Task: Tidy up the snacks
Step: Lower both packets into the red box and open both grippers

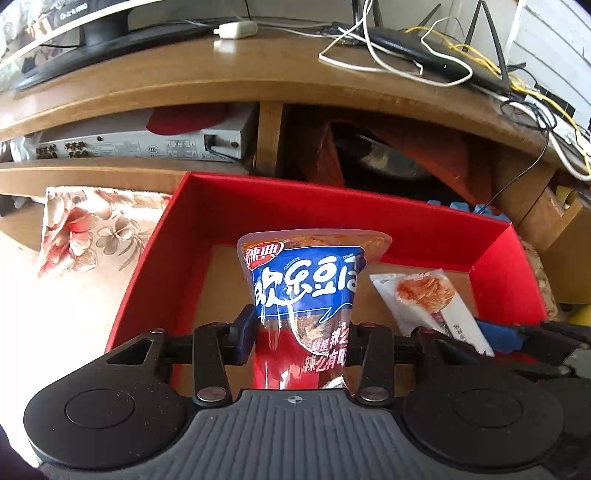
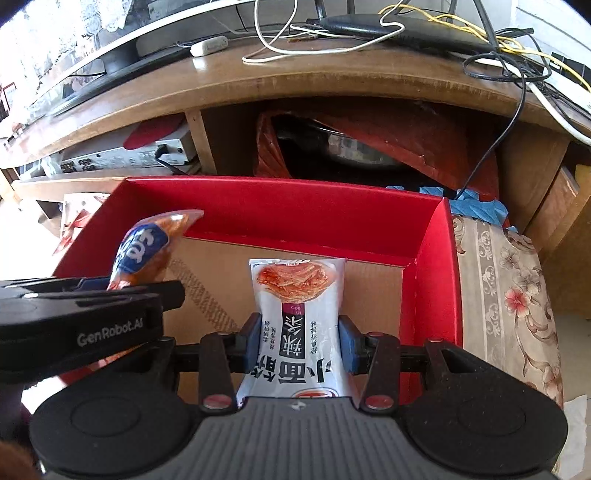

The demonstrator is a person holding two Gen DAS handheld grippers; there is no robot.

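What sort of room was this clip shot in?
Probably a home living room: a wooden TV cabinet carries a screen's base and a router with tangled cables, an AV box sits on its shelf, and floral cloth lies beside it.

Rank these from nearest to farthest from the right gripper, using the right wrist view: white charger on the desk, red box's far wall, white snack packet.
1. White snack packet, held in the right gripper.
2. Red box's far wall, behind the packet.
3. White charger, on the desk, upper left.
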